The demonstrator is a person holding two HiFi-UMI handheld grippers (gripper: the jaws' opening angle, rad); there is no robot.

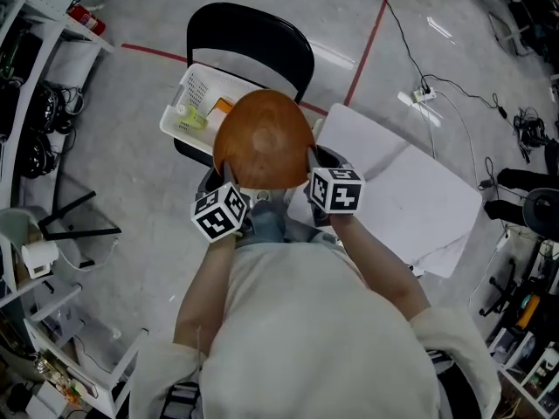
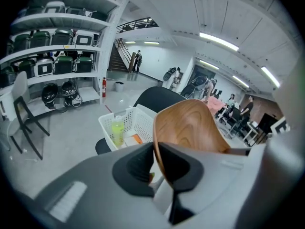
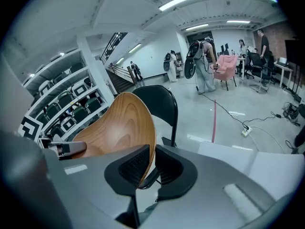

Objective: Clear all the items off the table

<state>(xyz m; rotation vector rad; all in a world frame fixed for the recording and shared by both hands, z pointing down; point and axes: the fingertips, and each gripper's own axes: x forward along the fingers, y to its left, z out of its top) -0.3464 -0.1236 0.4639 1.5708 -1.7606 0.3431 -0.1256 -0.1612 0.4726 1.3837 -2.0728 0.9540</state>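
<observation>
We've got the round brown wooden bowl (image 1: pixel 262 138) up in the air, clear of the bench and carried between both hands, and in the head view it hangs right over the near corner of the white perforated plastic basket (image 1: pixel 175 116). The left gripper (image 2: pixel 156 163) is pinched narrow on the bowl's rim, dark pads on either side of the thin wooden wall, and the right gripper (image 3: pixel 151 168) is doing the same on the opposite rim. We reckon that two-sided hold is there because the bowl is broad and smooth, and one thin pinch on an edge could let it swing or slip. The basket sits on the seat of a black round-backed chair (image 1: pixel 253 33), and it already holds a yellow-green plastic bottle (image 1: pixel 194 119) and a small orange item (image 1: pixel 223 106), so it reads as the place where the things are collected. To the right stands the white rectangular bench (image 1: pixel 410 199), well apart from the bowl now. Our judgement is that the next step is lowering the bowl into the basket's free space, beside the bottle rather than on top of it, with both grips let go only once it rests.
</observation>
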